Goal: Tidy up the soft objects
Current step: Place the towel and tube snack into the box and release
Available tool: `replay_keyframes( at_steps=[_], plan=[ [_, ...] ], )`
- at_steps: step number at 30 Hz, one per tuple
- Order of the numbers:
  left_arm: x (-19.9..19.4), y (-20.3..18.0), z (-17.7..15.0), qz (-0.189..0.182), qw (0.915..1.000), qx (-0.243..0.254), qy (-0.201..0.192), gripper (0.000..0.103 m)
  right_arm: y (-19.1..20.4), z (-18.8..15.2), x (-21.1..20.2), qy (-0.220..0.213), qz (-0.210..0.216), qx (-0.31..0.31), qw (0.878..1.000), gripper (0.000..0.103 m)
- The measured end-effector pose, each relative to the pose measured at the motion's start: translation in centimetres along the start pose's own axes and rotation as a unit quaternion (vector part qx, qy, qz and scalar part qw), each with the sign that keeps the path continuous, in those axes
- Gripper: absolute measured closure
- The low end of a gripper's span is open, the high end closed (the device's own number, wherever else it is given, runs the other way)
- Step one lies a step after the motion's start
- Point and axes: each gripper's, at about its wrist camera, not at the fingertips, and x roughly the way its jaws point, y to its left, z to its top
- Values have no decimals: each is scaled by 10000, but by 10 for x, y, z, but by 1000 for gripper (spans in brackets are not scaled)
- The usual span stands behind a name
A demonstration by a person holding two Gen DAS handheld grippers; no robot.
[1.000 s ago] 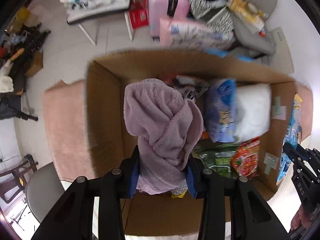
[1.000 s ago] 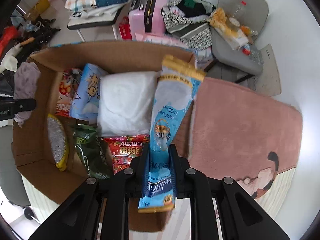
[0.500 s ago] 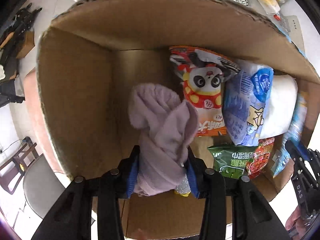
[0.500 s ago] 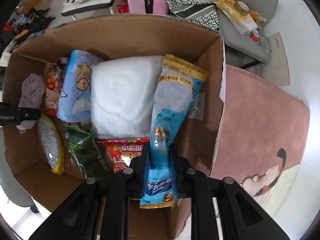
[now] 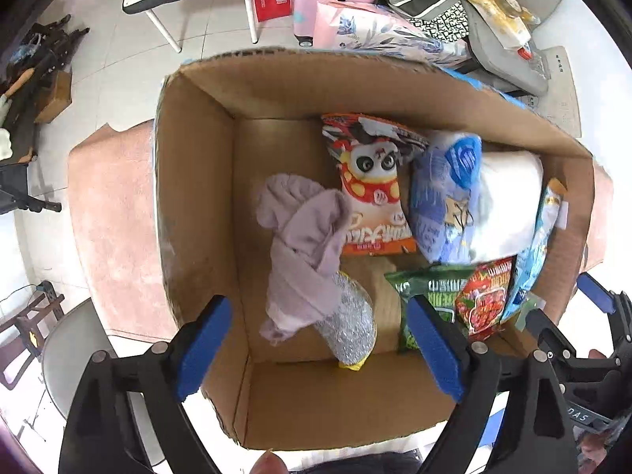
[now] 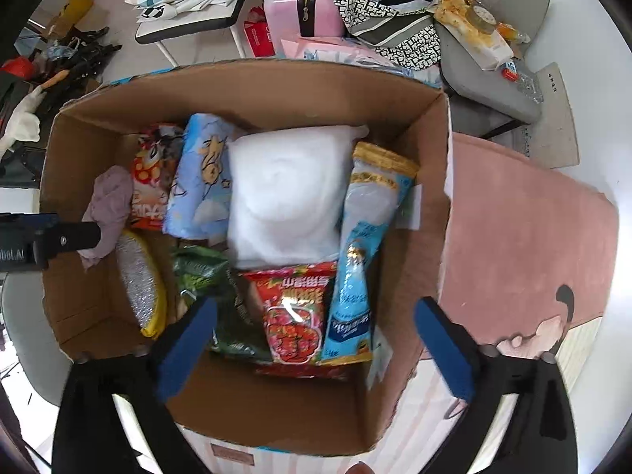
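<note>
panda snack bag (image 5: 373,193) | green packet (image 5: 428,296) | print unreadable

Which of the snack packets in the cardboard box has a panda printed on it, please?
The orange and white packet beside the lilac cloth; the green and red packets show no panda.

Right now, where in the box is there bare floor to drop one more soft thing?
Bare cardboard in the box: the near strip below the scrubber, and the far left corner behind the towel. The right half is crowded with packets and the white pillow.
</note>
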Motion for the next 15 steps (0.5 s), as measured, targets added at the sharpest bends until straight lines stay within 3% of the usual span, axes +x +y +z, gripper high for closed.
replay_keyframes(
  at_steps=[1,10,15],
  plan=[
    [-1,0,-4,-30,10000,4,-49,3,2,-1,0,2,-1,13,10000,0],
    [-6,7,-32,-132,9998,-51,-165,3,10,-19,-6,-103,-5,147,9998,0],
    [-34,1,-62,137,9972,21,-731,3,11,-35,-24,-409,-13,188,9990,0]
  ],
)
